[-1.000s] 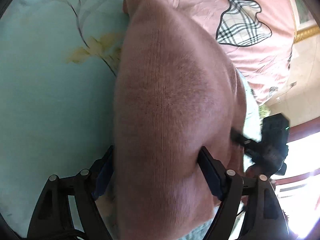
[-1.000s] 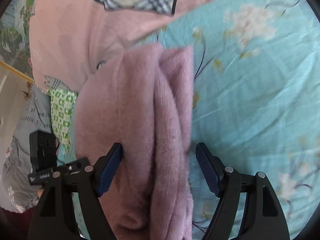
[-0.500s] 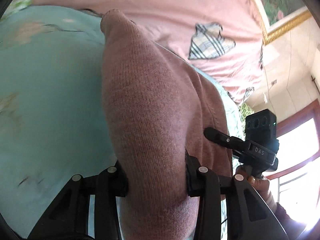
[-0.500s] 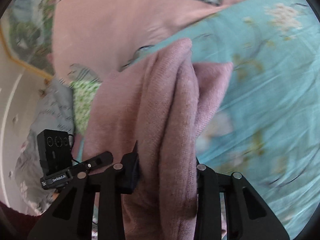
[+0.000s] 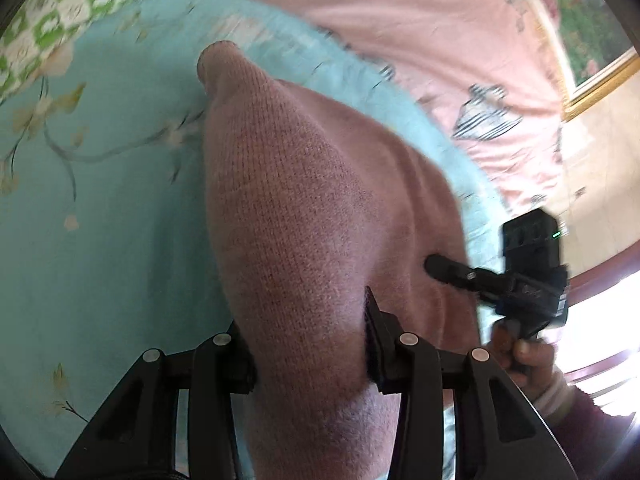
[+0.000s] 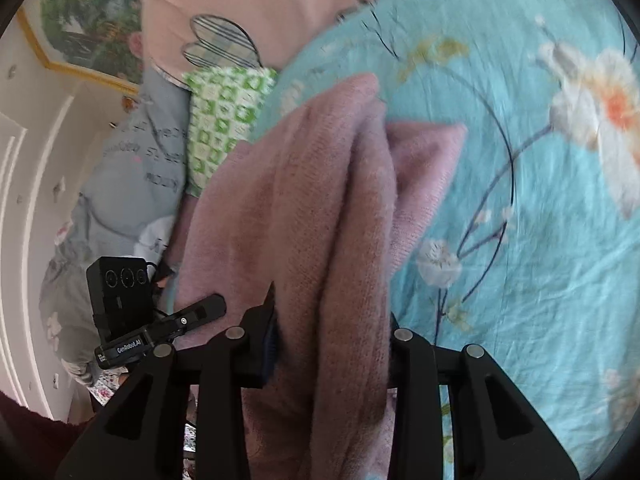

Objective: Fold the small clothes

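A pink knitted garment hangs folded over my left gripper, whose jaws are shut on it. The same pink knit shows in the right wrist view, bunched in folds, with my right gripper shut on it. Both grippers hold the garment lifted above a turquoise floral bedsheet. The right gripper shows at the right of the left wrist view; the left gripper shows at the lower left of the right wrist view. The garment's lower part is hidden behind the fingers.
A pink quilt with plaid patches lies at the far side of the bed. A green-and-white checked cloth and a grey printed garment lie beside it. A framed picture hangs on the wall.
Both grippers closed on the pink garment, having been open around it one second ago, and lifted it. Both views have swung across the bed; the checked cloth and wall now show.
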### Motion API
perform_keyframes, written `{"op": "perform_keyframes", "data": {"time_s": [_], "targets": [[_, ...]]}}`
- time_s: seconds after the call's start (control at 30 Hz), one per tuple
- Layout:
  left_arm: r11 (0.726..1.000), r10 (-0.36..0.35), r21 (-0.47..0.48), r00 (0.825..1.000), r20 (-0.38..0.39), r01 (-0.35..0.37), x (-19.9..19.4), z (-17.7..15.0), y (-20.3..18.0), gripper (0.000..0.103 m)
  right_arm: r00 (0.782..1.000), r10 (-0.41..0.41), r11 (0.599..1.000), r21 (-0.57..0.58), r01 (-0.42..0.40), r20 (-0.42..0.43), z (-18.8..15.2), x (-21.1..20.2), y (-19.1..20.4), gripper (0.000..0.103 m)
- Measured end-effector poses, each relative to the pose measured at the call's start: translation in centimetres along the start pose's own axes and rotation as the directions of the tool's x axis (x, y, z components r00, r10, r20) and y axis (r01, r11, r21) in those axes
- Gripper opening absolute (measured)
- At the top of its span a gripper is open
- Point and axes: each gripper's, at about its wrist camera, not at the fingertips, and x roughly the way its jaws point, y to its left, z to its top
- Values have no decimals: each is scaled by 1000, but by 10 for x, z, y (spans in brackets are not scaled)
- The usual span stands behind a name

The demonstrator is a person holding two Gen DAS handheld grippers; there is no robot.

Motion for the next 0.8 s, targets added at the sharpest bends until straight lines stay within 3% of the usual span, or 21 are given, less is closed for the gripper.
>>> {"op": "perform_keyframes", "data": {"time_s": [0.07, 0.27, 0.47, 0.67, 0.8], "targets": [[1000, 15, 7, 1000, -10, -15, 7, -6, 7, 49, 999, -45, 999, 3, 45, -23, -5, 10, -8, 38], [998, 58, -2, 998, -6, -58, -4, -13, 12, 59, 998, -67, 997, 48, 68, -15, -9, 14, -24, 46], [995, 96, -7, 995, 9, -96, -35, -20, 8, 59, 993, -116, 992, 56, 114, 25, -9, -6, -16, 49], [993, 117, -31, 993, 0, -117, -60, -37, 17, 60, 977, -174, 984, 61, 167, 124, -20, -41, 3, 50], [992, 127, 0, 992, -18, -127, -71, -56, 15, 62, 974, -150, 989, 24, 148, 169, -36, -62, 21, 50]]}}
